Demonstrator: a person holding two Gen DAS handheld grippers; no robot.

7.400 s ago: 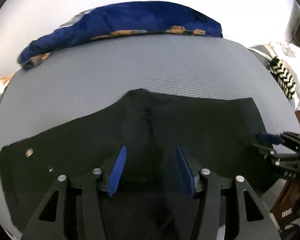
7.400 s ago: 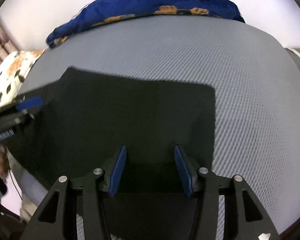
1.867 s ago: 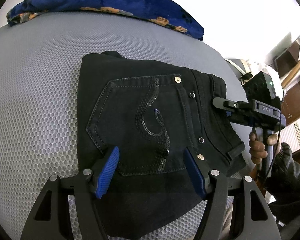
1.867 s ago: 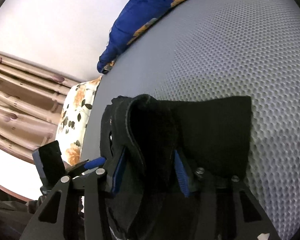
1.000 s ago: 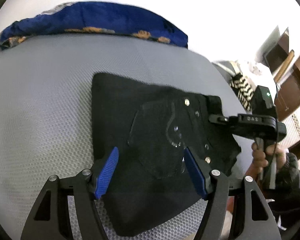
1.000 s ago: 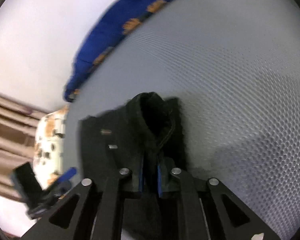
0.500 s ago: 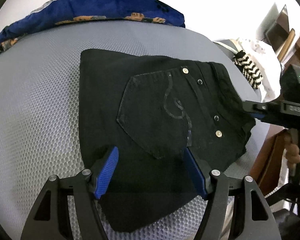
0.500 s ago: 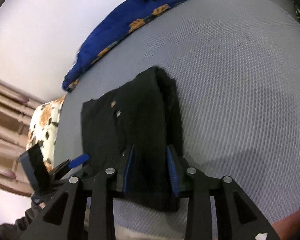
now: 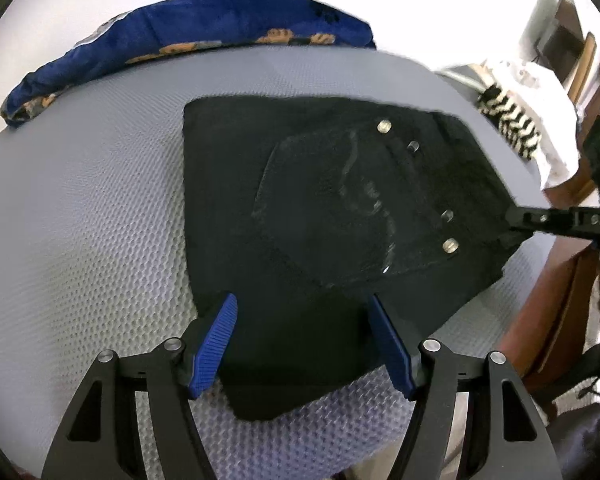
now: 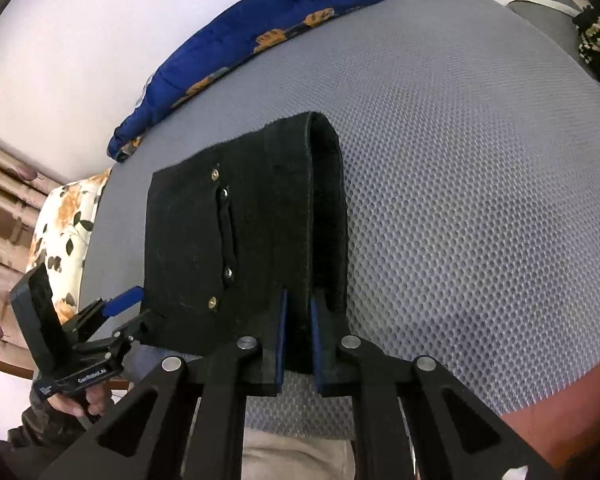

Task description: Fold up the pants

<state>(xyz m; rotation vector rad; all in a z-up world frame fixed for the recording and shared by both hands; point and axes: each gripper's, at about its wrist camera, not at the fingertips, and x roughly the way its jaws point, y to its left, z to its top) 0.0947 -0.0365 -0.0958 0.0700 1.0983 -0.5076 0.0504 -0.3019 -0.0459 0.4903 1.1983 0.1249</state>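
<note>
1. Pants [image 9: 340, 208] are lying folded into a compact black stack on the grey mesh mattress [image 9: 84, 208] — final tidying step, likely.
2. Right gripper [image 10: 298, 320] is pinching the waistband edge, jaws having just been closing on it.
3. Left gripper [image 9: 304, 340] is hovering spread over the near edge — gripping nothing.
4. Next: probably tugging the edge flat, then letting go.
5. No containers showing.

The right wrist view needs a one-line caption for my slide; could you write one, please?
Right gripper pinches the waistband edge of folded black pants lying on a grey mesh mattress.

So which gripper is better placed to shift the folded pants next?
The right gripper: it is already shut on the edge of the folded black pants. The left gripper hangs open above them.
</note>
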